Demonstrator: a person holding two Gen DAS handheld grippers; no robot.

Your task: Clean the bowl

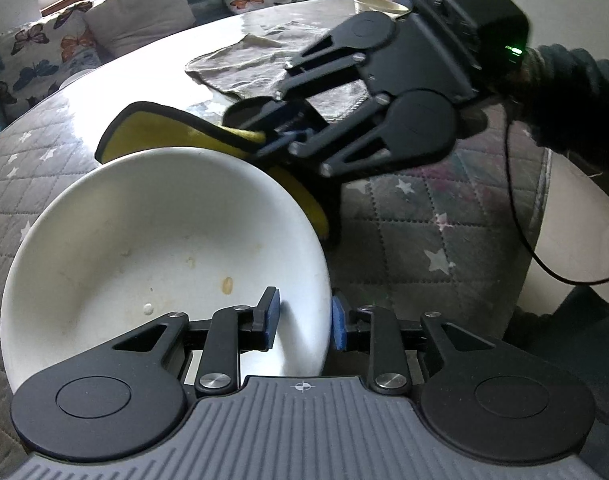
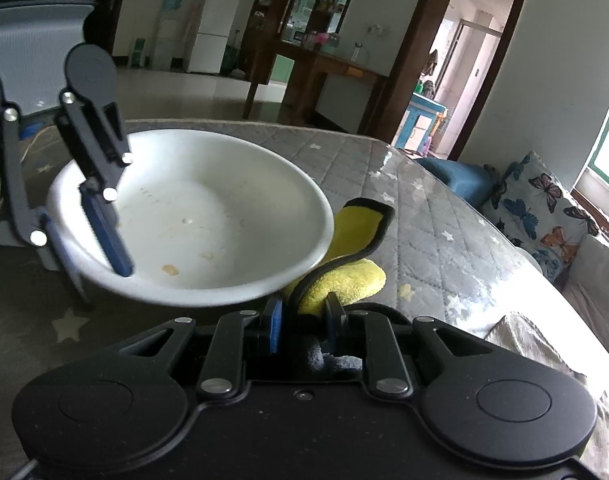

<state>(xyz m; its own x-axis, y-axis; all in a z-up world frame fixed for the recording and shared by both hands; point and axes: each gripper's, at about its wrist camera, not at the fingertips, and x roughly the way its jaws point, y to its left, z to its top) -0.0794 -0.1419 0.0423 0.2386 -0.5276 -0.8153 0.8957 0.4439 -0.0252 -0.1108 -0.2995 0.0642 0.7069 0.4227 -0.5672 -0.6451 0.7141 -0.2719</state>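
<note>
A white bowl [image 1: 144, 240] with small brown food spots [image 1: 227, 285] is held tilted above the quilted table cover. My left gripper [image 1: 304, 320] is shut on the bowl's rim, one blue pad inside and one outside. In the right wrist view the same bowl [image 2: 224, 200] and the left gripper [image 2: 84, 248] fill the left side. My right gripper [image 2: 304, 316] is shut on a yellow cloth with black edging [image 2: 344, 280], just outside the bowl's rim. From the left wrist view the right gripper [image 1: 272, 136] and the cloth [image 1: 144, 132] sit behind the bowl's far edge.
A crumpled grey towel [image 1: 244, 64] lies further back on the table, with a small cream bowl [image 1: 378, 4] behind it. Butterfly-print cushions [image 1: 44, 60] line the far side. A black cable [image 1: 544, 264] hangs off the right gripper. A sleeve [image 1: 564, 92] is at right.
</note>
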